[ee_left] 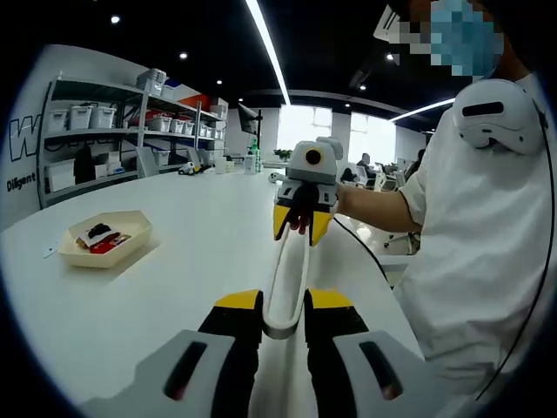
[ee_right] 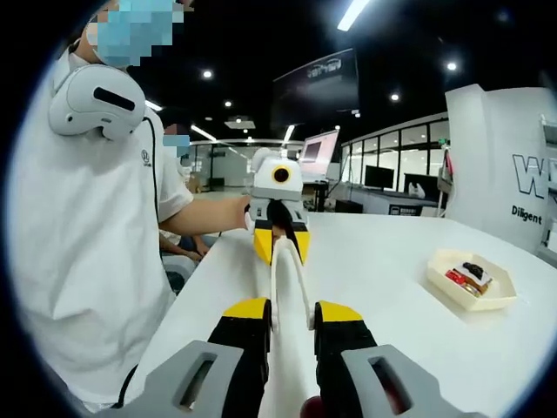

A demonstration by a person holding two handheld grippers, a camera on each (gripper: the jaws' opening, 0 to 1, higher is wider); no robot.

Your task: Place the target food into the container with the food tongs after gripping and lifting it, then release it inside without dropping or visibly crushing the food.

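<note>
White table (ee_left: 191, 261); white tongs (ee_left: 285, 287) clamped both ends.

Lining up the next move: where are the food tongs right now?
The food tongs are held between the two grippers above the white table, the left gripper clamping one end and the right gripper the other, well clear of the beige container.

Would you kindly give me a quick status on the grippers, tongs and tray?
Left gripper and right gripper each shut on an end of the white tongs. Tray with food off to the side, untouched. Table between unobstructed.
</note>
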